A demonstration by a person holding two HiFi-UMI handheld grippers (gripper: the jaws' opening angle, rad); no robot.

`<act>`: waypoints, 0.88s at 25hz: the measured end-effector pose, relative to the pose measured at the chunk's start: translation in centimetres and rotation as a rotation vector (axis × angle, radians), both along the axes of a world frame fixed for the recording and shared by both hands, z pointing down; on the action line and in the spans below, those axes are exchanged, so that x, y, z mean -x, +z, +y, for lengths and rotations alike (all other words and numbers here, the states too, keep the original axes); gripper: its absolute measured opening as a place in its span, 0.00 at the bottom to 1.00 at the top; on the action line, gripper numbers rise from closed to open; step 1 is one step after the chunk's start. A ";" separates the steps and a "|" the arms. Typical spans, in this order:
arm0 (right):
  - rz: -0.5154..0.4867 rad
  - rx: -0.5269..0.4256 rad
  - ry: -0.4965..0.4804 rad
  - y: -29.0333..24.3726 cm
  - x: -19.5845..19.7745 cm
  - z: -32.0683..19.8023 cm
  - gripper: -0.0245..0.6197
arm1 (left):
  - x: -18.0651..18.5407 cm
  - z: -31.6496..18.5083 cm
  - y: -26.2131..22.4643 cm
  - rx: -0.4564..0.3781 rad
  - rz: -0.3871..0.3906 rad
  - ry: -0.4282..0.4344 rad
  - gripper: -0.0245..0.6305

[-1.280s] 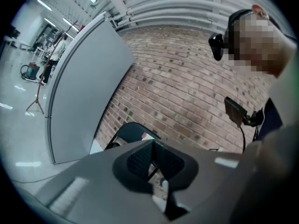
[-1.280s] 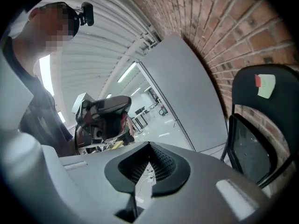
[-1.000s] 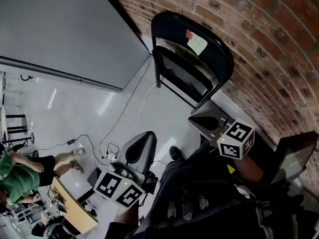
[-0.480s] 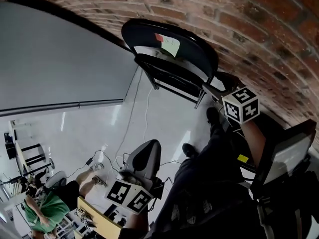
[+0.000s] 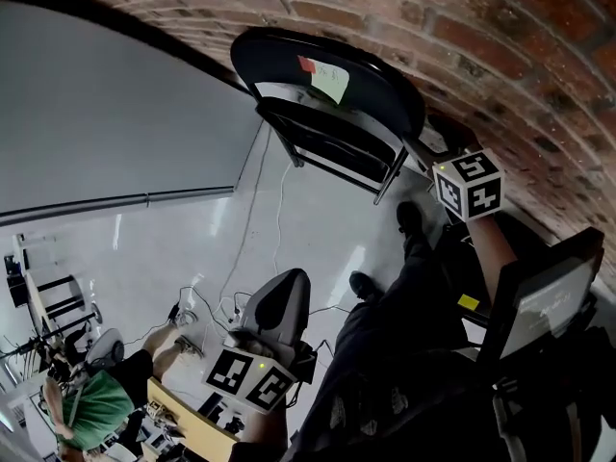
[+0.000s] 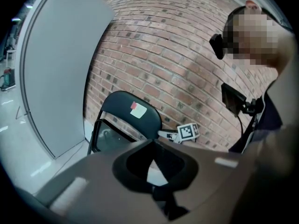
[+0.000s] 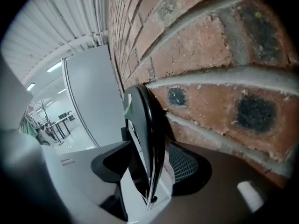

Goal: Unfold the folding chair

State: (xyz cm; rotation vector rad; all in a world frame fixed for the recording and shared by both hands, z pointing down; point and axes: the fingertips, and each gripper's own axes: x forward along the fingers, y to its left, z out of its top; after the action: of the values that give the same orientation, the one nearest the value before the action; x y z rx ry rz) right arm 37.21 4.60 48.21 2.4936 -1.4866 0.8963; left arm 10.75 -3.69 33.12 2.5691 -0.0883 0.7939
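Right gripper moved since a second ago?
Yes. The right gripper went from well short of the folding chair up to its side edge. Its jaws have just been opening, with that edge between them.

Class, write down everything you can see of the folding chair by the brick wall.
The folding chair is black, seemingly metal-framed, with a rounded backrest bearing a pale note and red tab. It is folded flat, seat up against the back, standing tilted against the brick wall on the glossy floor. The right gripper, whose jaws have just been opening, straddles its side edge without visibly clamping it.
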 end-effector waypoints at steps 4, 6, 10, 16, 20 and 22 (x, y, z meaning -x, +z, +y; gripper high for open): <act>0.011 0.009 -0.016 0.2 -0.8 -0.9 0.43 | -1.8 0.3 0.2 -0.029 0.009 0.033 0.04; 0.011 0.016 -0.034 0.5 -0.9 -1.6 0.43 | -2.9 0.5 0.3 -0.041 0.018 0.050 0.04; 0.014 0.044 -0.071 1.7 -1.1 -2.7 0.42 | -5.8 1.0 0.8 -0.064 0.020 0.093 0.04; 0.046 0.061 -0.090 3.1 -1.5 -3.6 0.32 | -10.1 1.6 3.7 -0.111 -0.011 0.161 0.04; 0.085 0.046 -0.102 3.2 -1.6 -3.3 0.31 | -12.0 2.5 7.4 -0.022 -0.081 0.190 0.04; 0.096 0.032 -0.111 3.1 -1.5 -3.4 0.30 | -12.7 2.6 8.6 -0.019 -0.103 0.192 0.04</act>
State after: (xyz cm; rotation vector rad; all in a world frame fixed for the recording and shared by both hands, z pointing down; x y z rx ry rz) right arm 38.67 1.17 51.29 2.3695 -1.5498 0.7642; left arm 23.44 -1.06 41.73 2.5815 0.1211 1.0001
